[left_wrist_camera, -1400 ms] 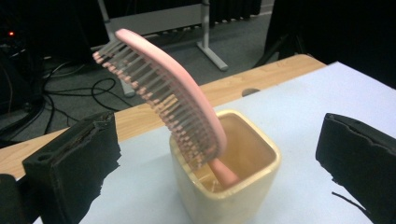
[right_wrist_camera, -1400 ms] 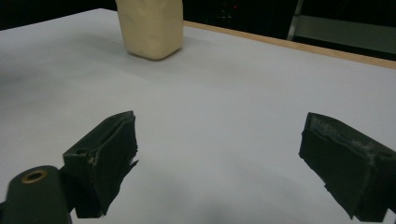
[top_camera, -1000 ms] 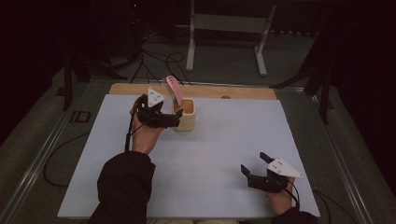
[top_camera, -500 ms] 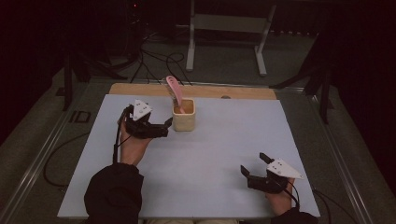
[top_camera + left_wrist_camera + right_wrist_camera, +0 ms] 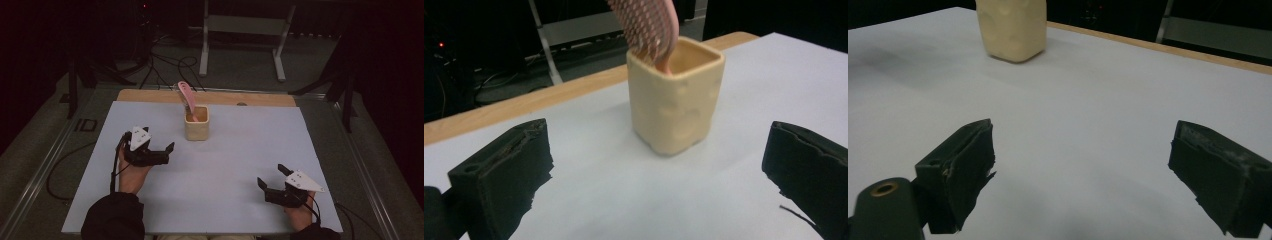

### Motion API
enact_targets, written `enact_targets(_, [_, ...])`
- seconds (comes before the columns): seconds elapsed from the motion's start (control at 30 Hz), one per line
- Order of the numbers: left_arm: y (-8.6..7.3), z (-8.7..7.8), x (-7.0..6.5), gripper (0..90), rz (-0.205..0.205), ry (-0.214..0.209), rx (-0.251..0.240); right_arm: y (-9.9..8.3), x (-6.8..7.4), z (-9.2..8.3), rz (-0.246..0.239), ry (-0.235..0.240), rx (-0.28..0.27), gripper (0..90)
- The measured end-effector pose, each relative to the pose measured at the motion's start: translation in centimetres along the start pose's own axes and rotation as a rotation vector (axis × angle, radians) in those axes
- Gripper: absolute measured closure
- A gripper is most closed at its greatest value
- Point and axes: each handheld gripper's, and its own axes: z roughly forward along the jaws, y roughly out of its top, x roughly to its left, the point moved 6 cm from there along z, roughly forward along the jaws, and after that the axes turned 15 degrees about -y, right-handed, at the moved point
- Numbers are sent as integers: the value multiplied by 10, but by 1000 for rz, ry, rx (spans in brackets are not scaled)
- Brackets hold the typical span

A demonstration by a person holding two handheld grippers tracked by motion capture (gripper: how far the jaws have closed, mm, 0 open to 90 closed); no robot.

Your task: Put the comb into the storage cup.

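1. The right gripper (image 5: 274, 183), nearest the person, rests low with its jaws wide apart and nothing between them.
2. The left gripper (image 5: 168, 150) is likewise spread and empty.
3. Just ahead of its jaws stands the cream cup (image 5: 675, 95); it looks stiff, light and tippable, best pinched across its flat walls.
4. The pink comb (image 5: 647, 26) leans inside; its free top end offers the grip.

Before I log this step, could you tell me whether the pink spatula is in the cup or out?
In: the pink spatula stands inside the cream cup, leaning over its rim.
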Motion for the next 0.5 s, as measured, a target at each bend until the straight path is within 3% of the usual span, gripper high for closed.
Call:
enact_targets(0.23, [-24, -13, -1, 0, -4, 6, 15, 0, 0, 0, -2, -3, -1, 109])
enact_targets(0.5, [-52, -36, 1, 0, -31, 14, -3, -1, 0, 0, 2, -1, -2, 109])
